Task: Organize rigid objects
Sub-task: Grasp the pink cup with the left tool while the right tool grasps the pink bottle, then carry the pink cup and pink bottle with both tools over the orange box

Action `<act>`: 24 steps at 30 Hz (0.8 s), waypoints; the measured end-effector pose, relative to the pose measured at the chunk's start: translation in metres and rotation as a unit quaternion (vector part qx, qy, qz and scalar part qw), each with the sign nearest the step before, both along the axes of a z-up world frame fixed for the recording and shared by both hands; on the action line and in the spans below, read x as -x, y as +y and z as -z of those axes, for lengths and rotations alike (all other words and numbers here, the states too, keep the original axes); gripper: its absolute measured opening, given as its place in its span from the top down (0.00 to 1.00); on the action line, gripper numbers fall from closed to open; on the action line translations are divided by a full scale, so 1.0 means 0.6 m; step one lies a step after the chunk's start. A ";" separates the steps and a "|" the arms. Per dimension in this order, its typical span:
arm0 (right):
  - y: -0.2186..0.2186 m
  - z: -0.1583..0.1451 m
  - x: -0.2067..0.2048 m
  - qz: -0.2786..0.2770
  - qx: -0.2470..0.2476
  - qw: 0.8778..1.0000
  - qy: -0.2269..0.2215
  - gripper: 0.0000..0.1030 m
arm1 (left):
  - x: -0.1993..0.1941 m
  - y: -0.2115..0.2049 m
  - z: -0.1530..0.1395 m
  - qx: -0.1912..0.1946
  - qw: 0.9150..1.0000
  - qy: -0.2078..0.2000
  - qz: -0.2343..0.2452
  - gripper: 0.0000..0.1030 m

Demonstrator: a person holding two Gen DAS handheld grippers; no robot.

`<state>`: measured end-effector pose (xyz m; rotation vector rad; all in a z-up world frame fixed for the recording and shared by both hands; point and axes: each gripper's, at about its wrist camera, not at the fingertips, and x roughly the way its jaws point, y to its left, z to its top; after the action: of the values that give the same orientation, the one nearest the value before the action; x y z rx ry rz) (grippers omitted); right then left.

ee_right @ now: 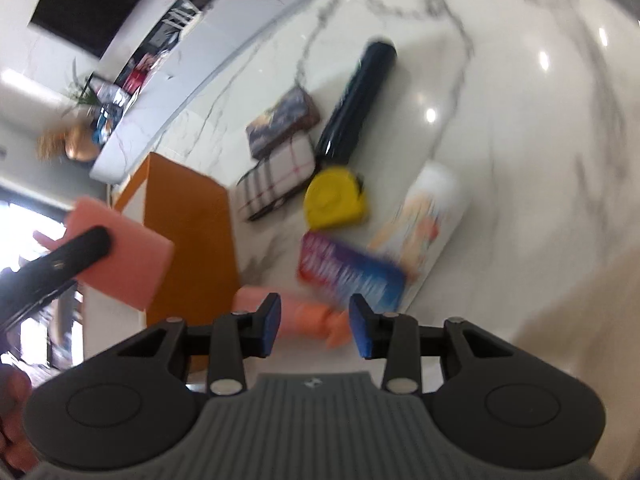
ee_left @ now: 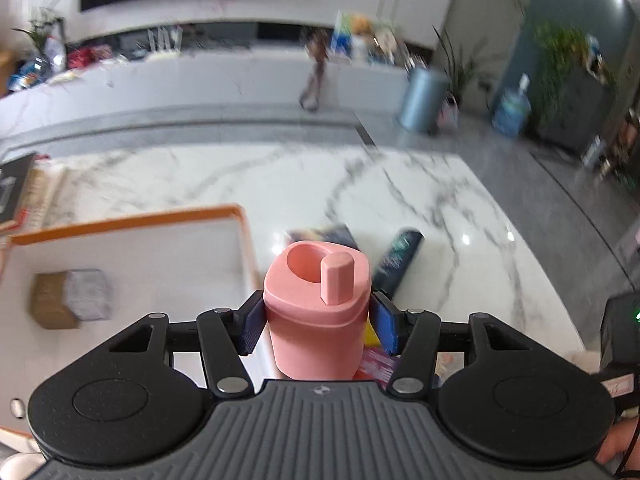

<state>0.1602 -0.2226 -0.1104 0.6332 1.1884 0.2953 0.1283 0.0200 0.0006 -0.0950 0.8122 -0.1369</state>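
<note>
My left gripper (ee_left: 318, 322) is shut on a pink cup with a lid (ee_left: 316, 312) and holds it above the marble table, just right of the orange-rimmed bin (ee_left: 128, 220). In the right wrist view the same pink cup (ee_right: 120, 252) shows at the left, held by the left gripper's black finger, beside the orange bin (ee_right: 188, 232). My right gripper (ee_right: 315, 326) is open and empty, low over a pink and orange object (ee_right: 304, 318) that lies between its fingers. Further out lie a yellow tape measure (ee_right: 334, 198), a dark can (ee_right: 358, 100) and a white tube (ee_right: 420, 220).
A brown and grey box (ee_left: 70, 298) lies inside the bin. On the table are a blue and red packet (ee_right: 352, 276), a checked cloth (ee_right: 276, 178) and a dark printed box (ee_right: 282, 122). The table edge curves at the right (ee_left: 552, 280). A counter stands behind.
</note>
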 end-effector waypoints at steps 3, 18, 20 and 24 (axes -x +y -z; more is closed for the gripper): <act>0.018 0.013 0.011 0.022 -0.037 0.998 0.045 0.59 | 0.016 0.033 -0.014 -0.009 1.000 -0.019 -0.021 0.38; 0.061 0.062 0.000 0.187 -0.014 0.977 0.103 0.54 | 0.047 0.155 0.018 0.017 0.997 -0.002 -0.070 0.38; 0.066 0.065 -0.005 0.198 -0.006 0.975 0.101 0.54 | 0.048 0.163 0.021 0.018 0.997 -0.003 -0.069 0.38; 0.069 0.075 -0.018 0.209 0.004 0.972 0.104 0.54 | 0.044 0.177 0.027 0.016 0.997 0.000 -0.069 0.38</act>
<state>0.1712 -0.1812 -0.1553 0.9042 1.2214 -0.1355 0.1017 0.1263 -0.0154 -0.1821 0.8011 -0.0191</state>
